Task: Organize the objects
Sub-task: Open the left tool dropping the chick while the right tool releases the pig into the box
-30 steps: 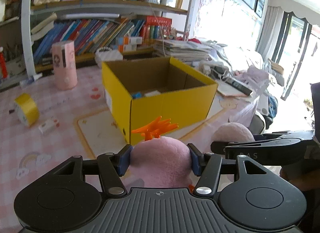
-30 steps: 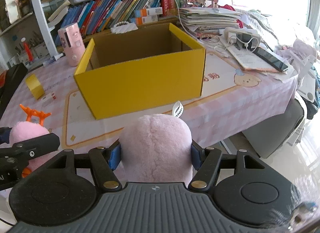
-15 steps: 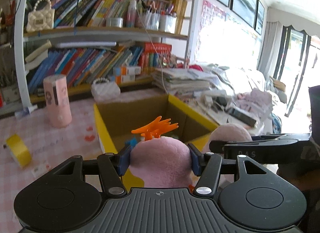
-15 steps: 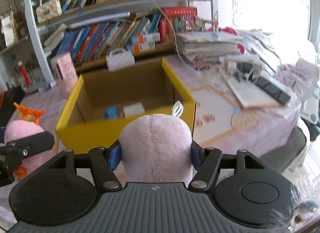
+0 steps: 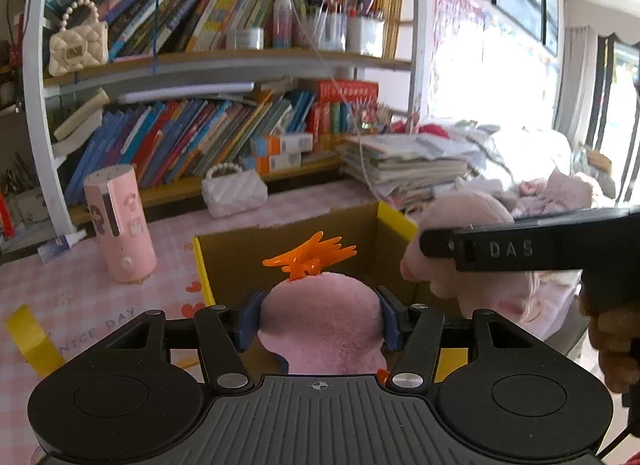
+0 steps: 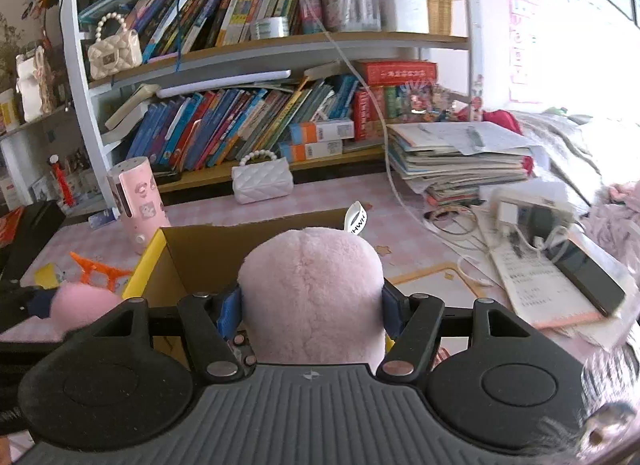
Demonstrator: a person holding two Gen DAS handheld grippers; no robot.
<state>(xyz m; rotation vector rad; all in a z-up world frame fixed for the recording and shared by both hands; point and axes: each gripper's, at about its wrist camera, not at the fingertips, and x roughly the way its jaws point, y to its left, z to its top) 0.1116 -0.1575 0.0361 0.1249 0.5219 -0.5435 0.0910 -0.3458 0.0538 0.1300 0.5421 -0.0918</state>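
the step in hand looks to be dropping the soft toy into the yellow cardboard box with the brown inside (image 5: 304,265), so both grips should be carried well past the near rim, lowered until the plush sits inside the walls, and only then let go, both at once or one just after the other, so the toy does not catch on the edge and tip out.

the left gripper (image 5: 318,319) is pinching a pink plush lump topped with an orange plastic crest (image 5: 320,313), its blue pads pressed into the fur on either side. the right gripper (image 6: 312,307) is pinching a rounder pink plush part with a white sewn tag (image 6: 312,293) the same way. whether these are two toys or two ends of one cannot be told.

the box stands on the pink checked table (image 5: 80,285), its open top just ahead of and below both claws. the crested plush hangs over the box's near left corner; the tagged plush hangs over the near wall, toward the middle.
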